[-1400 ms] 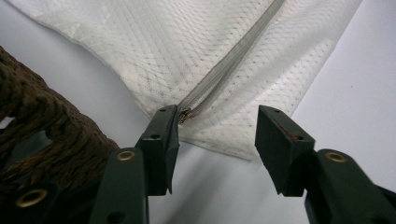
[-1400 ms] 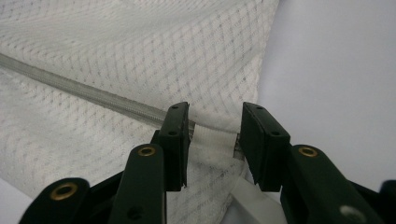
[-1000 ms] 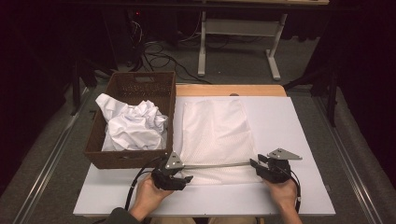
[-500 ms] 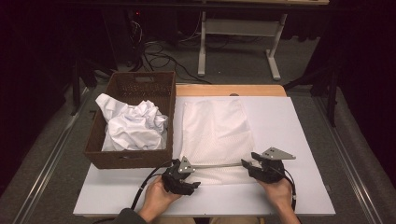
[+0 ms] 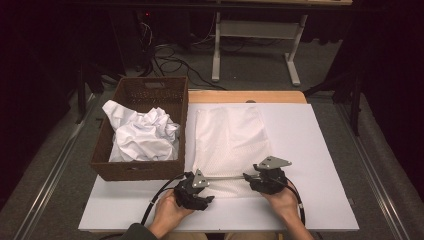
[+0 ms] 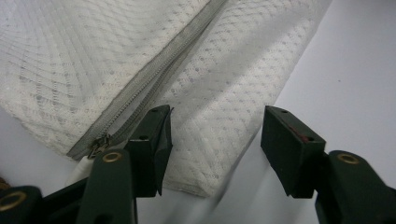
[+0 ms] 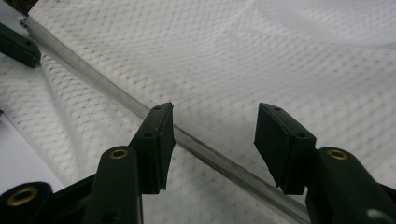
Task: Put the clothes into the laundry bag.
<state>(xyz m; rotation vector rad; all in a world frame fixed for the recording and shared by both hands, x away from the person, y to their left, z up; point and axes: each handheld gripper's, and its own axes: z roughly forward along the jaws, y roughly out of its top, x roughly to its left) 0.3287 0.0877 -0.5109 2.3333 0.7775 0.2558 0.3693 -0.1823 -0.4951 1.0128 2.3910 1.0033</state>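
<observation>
The white mesh bag [image 5: 227, 145] lies flat on the white table [image 5: 320, 150], just right of the brown wicker basket [image 5: 142, 127], with its zipper [image 5: 225, 177] running along the edge nearest me. In my left gripper view the zipper [image 6: 159, 79] slants up across the cloth and its small metal pull [image 6: 99, 145] sits at the low end, right beside my near jaw. My left gripper [image 5: 194, 190] rests at the bag's near left corner; its jaws stand apart with the corner of the mesh bag [image 6: 219, 116] lying between them, and the pads press on nothing. My right gripper [image 5: 265, 179] sits over the near right part of the bag, jaws wide, having just been opening, with the zipper strip [image 7: 140, 109] passing under the gap and no pad touching it. Crumpled white cloth [image 5: 142, 135] fills the basket beside the bag. Beyond the table are a grey floor and a tangle of cables [image 5: 165, 62].
</observation>
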